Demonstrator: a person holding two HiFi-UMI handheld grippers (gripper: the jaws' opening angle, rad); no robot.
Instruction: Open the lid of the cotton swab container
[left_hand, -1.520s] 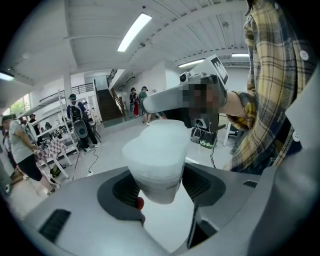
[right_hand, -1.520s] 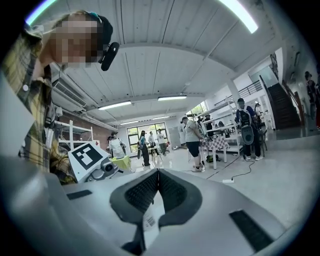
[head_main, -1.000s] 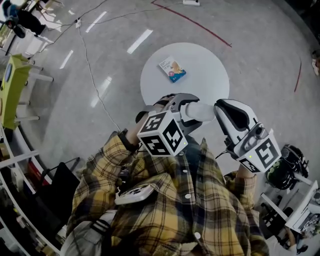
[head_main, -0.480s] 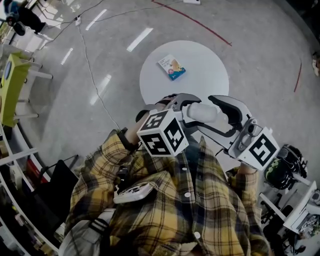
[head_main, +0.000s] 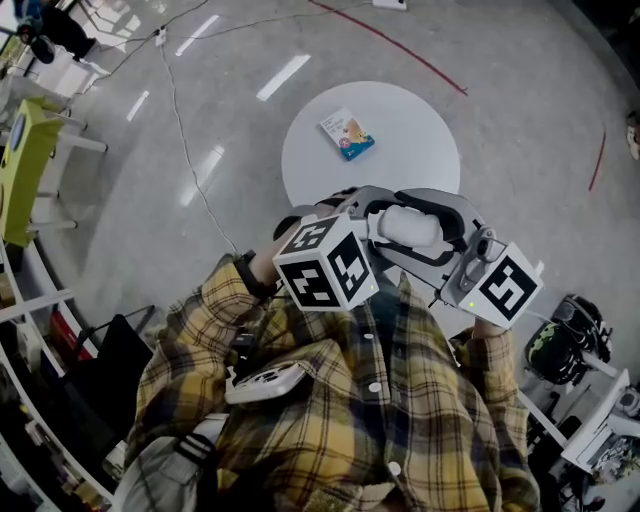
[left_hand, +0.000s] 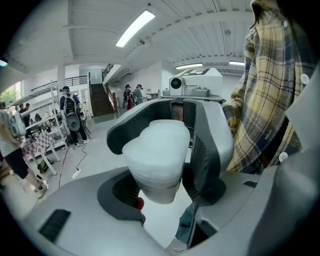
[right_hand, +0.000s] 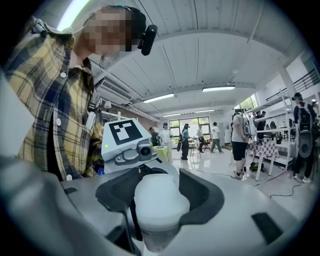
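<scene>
The cotton swab container (head_main: 420, 228) is a white, translucent tub held in the air in front of a plaid shirt. My left gripper (head_main: 378, 222) is shut on its body; in the left gripper view the tub (left_hand: 157, 150) sits clamped between the pads. My right gripper (head_main: 405, 225) faces it from the right. Its jaws have just been opening and now stand wide, one on each side of the tub's lid end. In the right gripper view the lid (right_hand: 159, 205) fills the gap between the dark pads (right_hand: 202, 196), and I see no press on it.
Below the grippers stands a round white table (head_main: 410, 130) with a small coloured packet (head_main: 347, 135) on it. A cable (head_main: 190, 170) runs across the grey floor. A green stool (head_main: 25, 170) and shelves are at the left. People stand far off in both gripper views.
The right gripper's jaws were together beside the tub; they have opened and slid left so that they straddle its lid end. The left gripper has kept its hold and its place.
</scene>
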